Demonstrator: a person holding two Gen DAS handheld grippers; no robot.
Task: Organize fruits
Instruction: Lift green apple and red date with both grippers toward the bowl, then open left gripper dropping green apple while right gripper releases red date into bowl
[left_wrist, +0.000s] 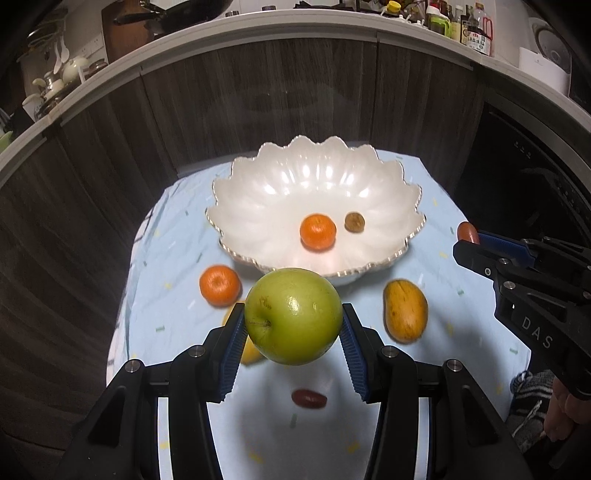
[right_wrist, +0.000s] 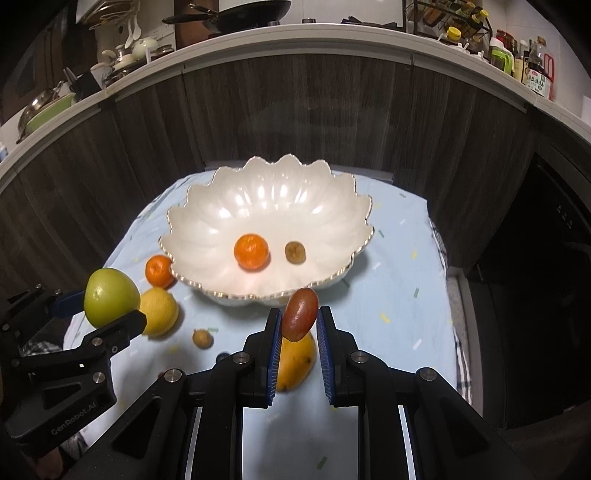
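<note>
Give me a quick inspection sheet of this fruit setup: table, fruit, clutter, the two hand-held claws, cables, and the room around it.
Surface: light blue cloth with small coloured flecks covering the table.
Job's things: white scalloped bowl holds one mandarin and a small brown fruit. On the cloth: another mandarin, a mango, a lemon, a second small brown fruit, a dark red fruit.
Clutter: nothing seen on the cloth.
Grippers: left gripper shut on a green apple, held above the cloth; right gripper shut on a reddish oblong fruit.
Cables: nothing seen.
Surroundings: dark wood cabinets; counter with pans, crockery, bottles.
</note>
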